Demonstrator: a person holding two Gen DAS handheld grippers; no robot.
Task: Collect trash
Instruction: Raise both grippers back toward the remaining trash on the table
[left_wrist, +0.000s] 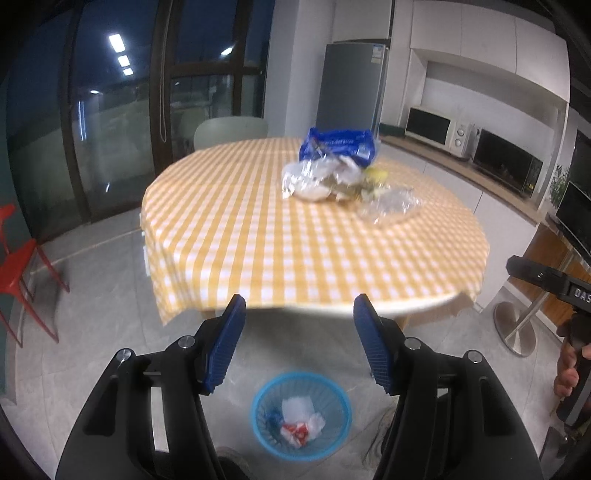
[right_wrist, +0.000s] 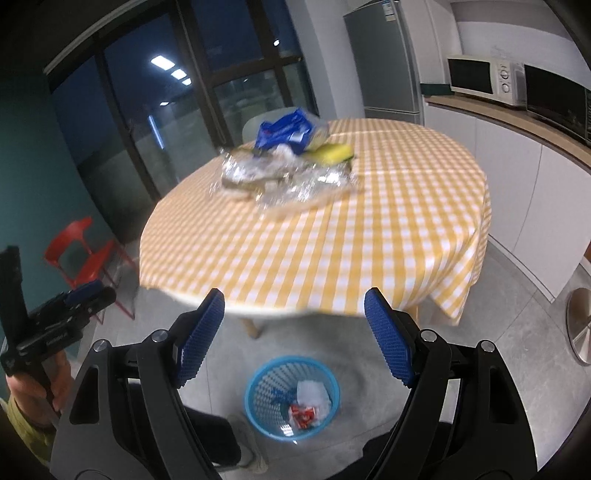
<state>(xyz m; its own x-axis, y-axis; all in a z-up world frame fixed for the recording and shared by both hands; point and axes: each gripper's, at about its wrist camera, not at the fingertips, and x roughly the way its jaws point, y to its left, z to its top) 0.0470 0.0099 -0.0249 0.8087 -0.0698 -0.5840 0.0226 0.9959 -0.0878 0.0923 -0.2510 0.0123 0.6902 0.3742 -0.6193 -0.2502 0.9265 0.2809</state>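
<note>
Both the left claw (left_wrist: 299, 314) and the right claw (right_wrist: 294, 308) stand wide with nothing between the pads, above the blue wastebasket (left_wrist: 301, 415) on the floor at 6 o'clock, while the trash pile (left_wrist: 340, 177) lies on the checked tabletop (left_wrist: 258, 240) at 12 o'clock.

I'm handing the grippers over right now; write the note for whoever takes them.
Left gripper: open, empty.
Right gripper: open, empty.
Bin: on the floor in front of the table, below both grippers.
Done: some wrappers lie in the bin.
Left: the trash pile on the table: blue bag, clear plastic, something yellow.
</note>
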